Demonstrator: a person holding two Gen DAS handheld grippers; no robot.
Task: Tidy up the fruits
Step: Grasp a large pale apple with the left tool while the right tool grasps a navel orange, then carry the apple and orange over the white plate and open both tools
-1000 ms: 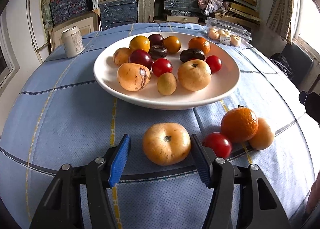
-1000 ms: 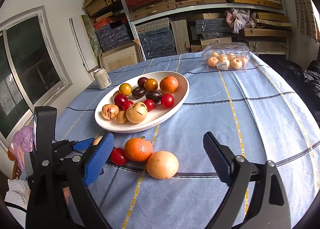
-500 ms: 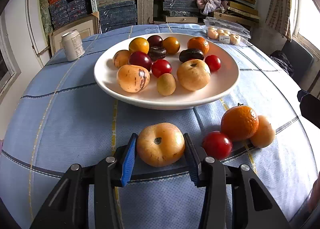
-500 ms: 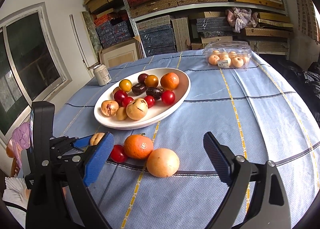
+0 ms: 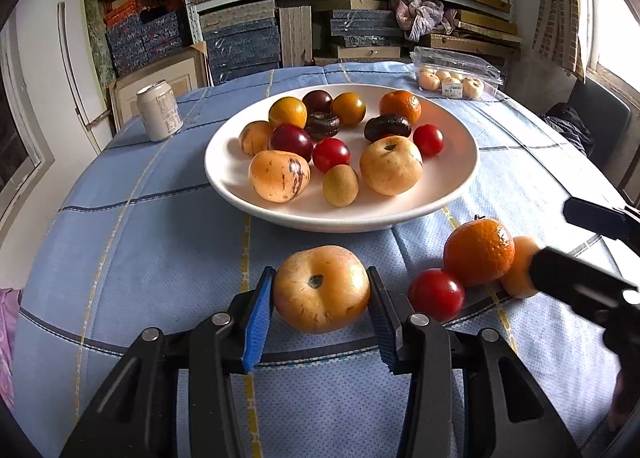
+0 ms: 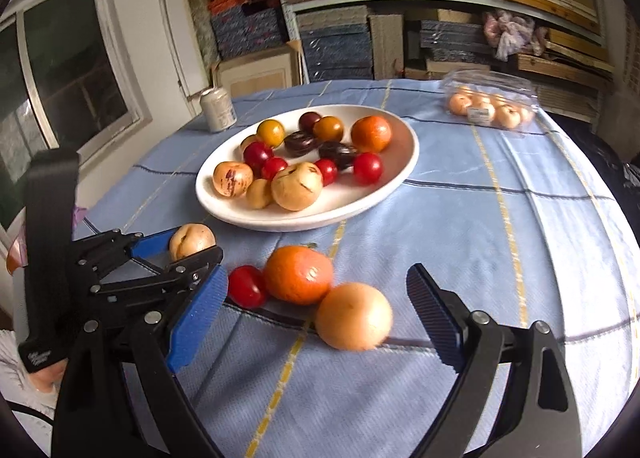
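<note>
Tomato and tangerine beside melon

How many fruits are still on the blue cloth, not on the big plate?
4. A pale yellow fruit sits between the left claw's pads. To its right lie a red tomato, a tangerine and a pale orange fruit, before the open right claw.

Pale orange melon sits stem-up on the cloth, near side of white plate. Tangerine, red tomato and a pale fruit lie touching to its right.
</note>
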